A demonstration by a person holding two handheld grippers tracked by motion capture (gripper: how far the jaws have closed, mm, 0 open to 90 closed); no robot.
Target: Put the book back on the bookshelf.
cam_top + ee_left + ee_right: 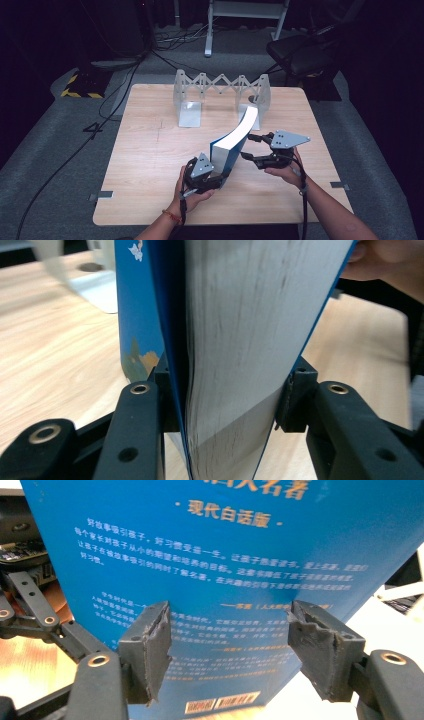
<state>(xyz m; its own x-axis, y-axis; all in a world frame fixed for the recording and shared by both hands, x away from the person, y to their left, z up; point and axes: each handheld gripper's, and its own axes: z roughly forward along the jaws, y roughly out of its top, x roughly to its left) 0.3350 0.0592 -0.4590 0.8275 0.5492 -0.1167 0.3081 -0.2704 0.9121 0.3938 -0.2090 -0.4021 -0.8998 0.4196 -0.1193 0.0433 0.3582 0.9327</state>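
Blue paperback book (234,142) stands on the table (150,150) near its middle, long axis running away from the person toward the expanding metal book rack (220,92). Left gripper (207,177) clamps the book's near end across its thickness. Right gripper (255,147) sits just beside the back cover, jaws spread, pads (155,645) off the cover. Rack's right end plate (261,95) lies just beyond the book's far end; nothing stands between.
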